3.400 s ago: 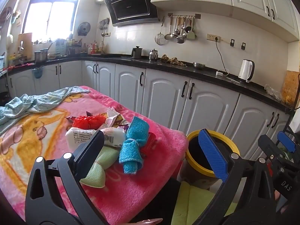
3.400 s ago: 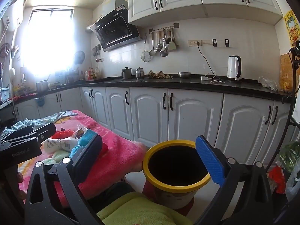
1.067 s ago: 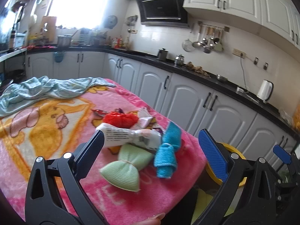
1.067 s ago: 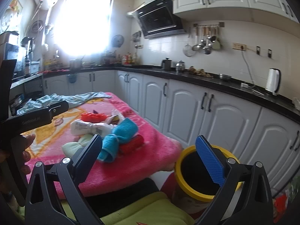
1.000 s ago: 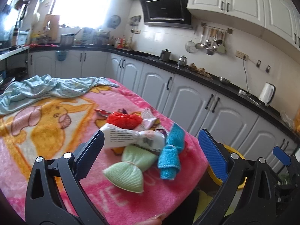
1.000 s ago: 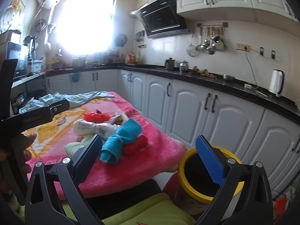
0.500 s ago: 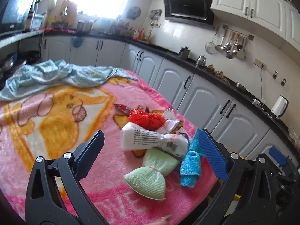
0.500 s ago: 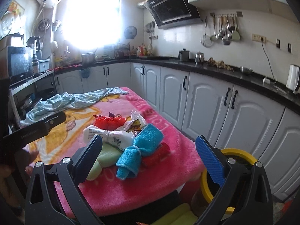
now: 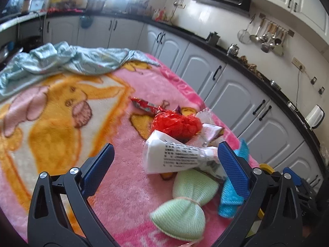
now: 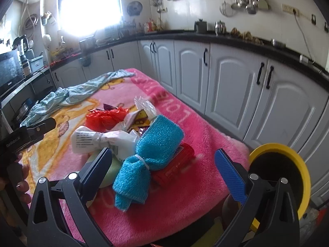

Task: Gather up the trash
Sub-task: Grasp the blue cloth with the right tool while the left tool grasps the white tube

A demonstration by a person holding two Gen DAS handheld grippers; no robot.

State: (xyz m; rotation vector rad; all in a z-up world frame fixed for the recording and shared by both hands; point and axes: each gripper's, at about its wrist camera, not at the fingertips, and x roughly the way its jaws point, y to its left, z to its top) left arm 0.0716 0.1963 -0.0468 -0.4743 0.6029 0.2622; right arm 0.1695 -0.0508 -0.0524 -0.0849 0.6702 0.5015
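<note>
A heap of trash lies on a pink blanket: a white printed bag, a crumpled red wrapper, a small red snack packet, a green bow-shaped cloth and a blue tied cloth over a red packet. My left gripper is open and empty, above the heap near the white bag. My right gripper is open and empty, around the blue cloth from the near side. A yellow-rimmed bin stands on the floor to the right.
A light blue cloth lies crumpled at the blanket's far end. White kitchen cabinets under a black counter run behind and to the right. The left gripper's body shows at the right view's left edge.
Both grippers have swung left from the bin and come down toward the trash heap, which now looms larger. Both stayed open.
</note>
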